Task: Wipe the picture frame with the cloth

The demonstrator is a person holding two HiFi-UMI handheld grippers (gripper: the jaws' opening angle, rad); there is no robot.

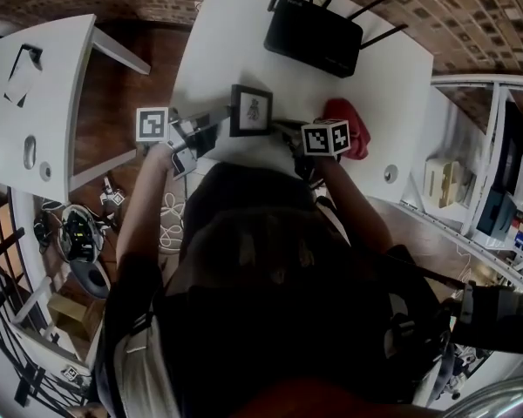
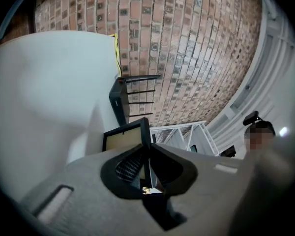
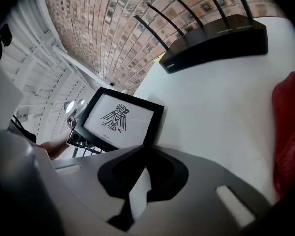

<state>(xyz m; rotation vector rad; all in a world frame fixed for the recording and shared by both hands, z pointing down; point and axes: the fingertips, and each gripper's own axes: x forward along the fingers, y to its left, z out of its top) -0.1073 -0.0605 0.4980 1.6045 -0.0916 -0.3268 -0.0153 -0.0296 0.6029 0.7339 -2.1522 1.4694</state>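
Grey plastic jaws of the left gripper were narrowed onto one edge of the small black rectangular picture frame, holding it over the white table. Just beside the frame, the right gripper had its jaws pressed together with nothing between them. The frame held a white print of a black stylised bird; the lettering beneath was too small to read. The crumpled red cloth lay on the table by the right gripper, untouched. Farther off sat a black router with several antennas, then a brick wall.
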